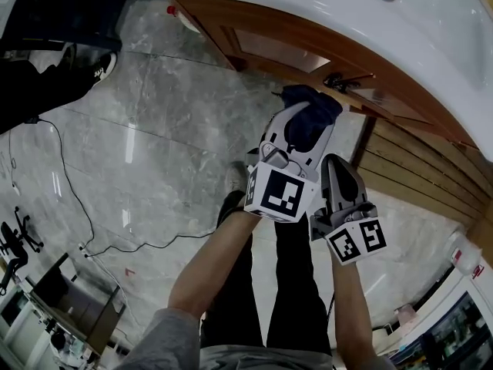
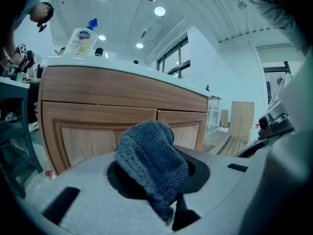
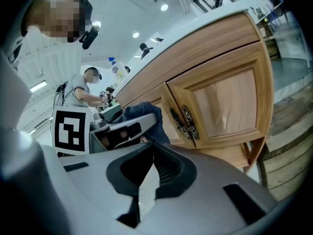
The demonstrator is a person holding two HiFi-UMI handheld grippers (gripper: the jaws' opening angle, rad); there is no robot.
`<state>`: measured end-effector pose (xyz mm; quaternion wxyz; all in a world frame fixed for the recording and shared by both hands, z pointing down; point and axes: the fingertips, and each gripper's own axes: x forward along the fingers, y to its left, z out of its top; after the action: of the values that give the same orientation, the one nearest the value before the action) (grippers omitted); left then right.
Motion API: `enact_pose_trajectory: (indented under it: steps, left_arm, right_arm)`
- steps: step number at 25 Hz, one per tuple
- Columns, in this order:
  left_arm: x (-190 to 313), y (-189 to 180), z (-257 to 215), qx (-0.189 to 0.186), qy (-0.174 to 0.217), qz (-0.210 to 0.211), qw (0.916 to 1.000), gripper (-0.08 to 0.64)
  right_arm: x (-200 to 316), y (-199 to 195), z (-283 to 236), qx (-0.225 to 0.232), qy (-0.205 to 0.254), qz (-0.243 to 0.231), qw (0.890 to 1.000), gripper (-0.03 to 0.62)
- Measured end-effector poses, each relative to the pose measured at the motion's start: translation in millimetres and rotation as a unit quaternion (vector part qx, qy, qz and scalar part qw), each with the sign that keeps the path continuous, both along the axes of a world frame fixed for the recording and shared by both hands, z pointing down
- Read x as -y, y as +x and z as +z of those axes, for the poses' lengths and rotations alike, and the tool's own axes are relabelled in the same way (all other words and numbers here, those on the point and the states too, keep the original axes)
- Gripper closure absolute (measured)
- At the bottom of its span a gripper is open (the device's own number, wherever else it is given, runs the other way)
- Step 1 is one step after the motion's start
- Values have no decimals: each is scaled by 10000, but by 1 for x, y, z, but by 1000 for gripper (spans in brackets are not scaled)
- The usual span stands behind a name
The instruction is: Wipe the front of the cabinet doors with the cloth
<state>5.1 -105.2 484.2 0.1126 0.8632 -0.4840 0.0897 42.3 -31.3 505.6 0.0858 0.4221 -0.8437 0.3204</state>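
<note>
Cloth (image 2: 152, 155) sits clenched in left gripper (image 1: 306, 129), facing cabinet doors (image 2: 83, 131) at twelve o'clock for wiping; right gripper (image 3: 152, 155) idles closed, empty.

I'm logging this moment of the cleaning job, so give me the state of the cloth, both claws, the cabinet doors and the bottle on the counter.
cloth: bunched up, clamped in the left claw.
left claw: shut on the cloth.
right claw: shut, nothing in it.
cabinet doors: both closed.
bottle: standing upright.
</note>
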Motion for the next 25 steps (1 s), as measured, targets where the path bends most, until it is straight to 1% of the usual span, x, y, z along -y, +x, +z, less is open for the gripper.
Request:
enact_pose_trajectory:
  steps: [7, 9, 12, 17, 20, 25]
  left_arm:
    - [-11, -39, 1, 44, -76, -155, 9998, 463]
    - [-10, -52, 0, 73, -17, -214, 9997, 463]
    - [-8, -70, 1, 220, 138, -220, 9994, 463]
    - [-3, -104, 12, 240, 54, -479, 9985, 463]
    - [3, -121, 21, 306, 21, -590, 9978, 463]
    - [17, -141, 33, 438, 50, -668, 9968, 463]
  right_arm:
    - [-4, -30, -2, 37, 3, -41, 10000, 581]
    - [-5, -35, -2, 37, 8, -36, 10000, 581]
    - [-5, -42, -2, 35, 29, -17, 10000, 581]
    - [-1, -54, 3, 16, 72, 36, 10000, 581]
    - [3, -62, 7, -57, 175, 8, 9998, 583]
    - [14, -78, 16, -154, 470, -77, 9987, 583]
